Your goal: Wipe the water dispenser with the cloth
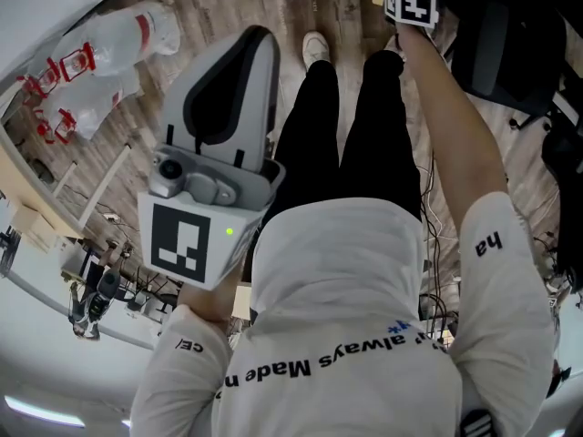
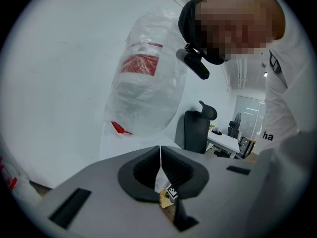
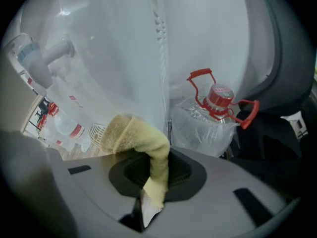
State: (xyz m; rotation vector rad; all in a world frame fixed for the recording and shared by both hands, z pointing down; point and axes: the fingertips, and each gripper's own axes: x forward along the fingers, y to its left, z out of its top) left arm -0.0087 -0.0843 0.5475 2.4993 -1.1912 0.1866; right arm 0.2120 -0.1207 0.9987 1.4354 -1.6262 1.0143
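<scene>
Wood floor [image 1: 211,15] underfoot, white water dispenser [image 3: 124,48] ahead. Right gripper [image 3: 158,158] jaws clamped on yellow cloth [image 3: 134,133], whose free fold is up at the dispenser's front; contact unclear. Left gripper [image 2: 160,155] jaws pressed together, nothing between.

Grey-brown wood-plank floor [image 1: 211,12] fills the top of the head view, with thin dark cables [image 1: 434,244] trailing over it at the right. A plain white wall [image 2: 59,73] takes up the left of the left gripper view. At centre right of that view stands a black high-backed office chair with a headrest [image 2: 195,130], just beside a white desk [image 2: 224,143]. Behind them is a bright glazed panel [image 2: 246,110].
</scene>
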